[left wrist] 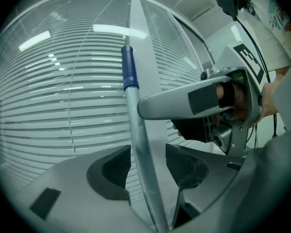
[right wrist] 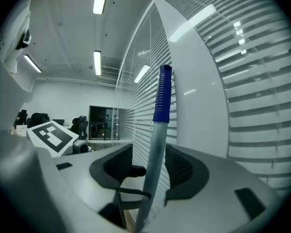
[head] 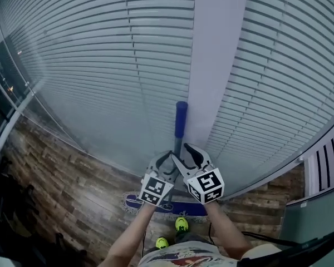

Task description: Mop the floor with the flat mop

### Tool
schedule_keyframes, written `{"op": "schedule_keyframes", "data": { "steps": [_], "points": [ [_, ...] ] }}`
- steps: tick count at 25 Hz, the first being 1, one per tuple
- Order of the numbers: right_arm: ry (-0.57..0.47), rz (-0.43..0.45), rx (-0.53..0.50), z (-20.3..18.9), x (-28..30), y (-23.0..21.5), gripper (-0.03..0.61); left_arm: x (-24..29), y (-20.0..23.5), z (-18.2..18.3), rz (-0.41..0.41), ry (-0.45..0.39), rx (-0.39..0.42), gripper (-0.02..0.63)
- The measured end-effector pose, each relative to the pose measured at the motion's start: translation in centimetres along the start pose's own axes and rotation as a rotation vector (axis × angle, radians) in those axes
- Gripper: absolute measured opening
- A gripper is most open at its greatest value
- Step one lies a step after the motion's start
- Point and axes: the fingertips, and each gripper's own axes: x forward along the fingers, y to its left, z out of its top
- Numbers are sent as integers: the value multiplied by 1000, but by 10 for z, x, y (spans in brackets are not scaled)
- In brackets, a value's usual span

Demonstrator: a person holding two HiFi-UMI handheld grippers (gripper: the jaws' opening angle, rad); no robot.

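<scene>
- Underfoot, a wood-plank floor (head: 72, 199) runs up to a window wall. The flat mop (head: 178, 207) lies with its blue head on the planks, just ahead of the person's green shoes (head: 181, 223).
- Both forearms (head: 134, 235) reach forward, close together.
- The left gripper (head: 166, 161) and right gripper (head: 188, 153) meet at the upright mop handle (head: 178, 143).
- Each gripper's jaws are spread, with the handle between them and the pads not pressing it.
- Beyond, white horizontal blinds (head: 100, 65) and a pale pillar (head: 217, 65) fill the wall.
</scene>
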Motion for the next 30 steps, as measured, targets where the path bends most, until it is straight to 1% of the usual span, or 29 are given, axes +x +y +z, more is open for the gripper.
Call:
{"op": "schedule_keyframes", "data": {
  "steps": [4, 6, 7, 8, 12, 14, 17, 18, 19, 22, 24, 26, 27, 28, 30],
  "points": [
    [-2, 35, -19, 4, 19, -11, 187, 21, 18, -3, 19, -2, 1, 199],
    [-4, 50, -28, 6, 24, -9, 187, 22, 19, -5, 9, 0, 11, 194],
    [-8, 58, -29, 11, 25, -7, 187, 20, 19, -4, 0, -1, 13, 162],
    [-15, 64, -30, 17, 26, -6, 187, 19, 18, -2, -7, -3, 10, 149],
    [-60, 73, -38, 44, 25, -4, 187, 8, 17, 0, -8, -18, -26, 138],
    [-86, 74, -40, 46, 21, 0, 187, 3, 6, -9, -19, -19, -29, 137],
    [-108, 85, -50, 29, 7, 15, 187, -6, -21, -34, -41, -18, -27, 132],
    [-109, 86, -57, 29, 2, 20, 187, -10, -28, -36, -48, -19, -27, 131],
    [-112, 83, -66, 37, -4, 25, 187, -15, -34, -31, -56, -22, -28, 130],
    [-145, 54, -96, 77, -32, 44, 187, -44, -54, -8, -81, -40, -25, 128],
    [-162, 47, -121, 95, -55, 63, 187, -68, -71, -2, -93, -57, -25, 127],
    [-153, 67, -138, 103, -60, 79, 186, -82, -74, -1, -95, -64, -32, 126],
    [-152, 76, -129, 104, -58, 84, 176, -85, -71, -1, -93, -63, -35, 124],
    [-156, 80, -109, 104, -57, 87, 153, -87, -70, -2, -93, -60, -34, 123],
    [-173, 74, -67, 103, -65, 97, 140, -97, -77, -3, -108, -62, -9, 124]
  ]
}}
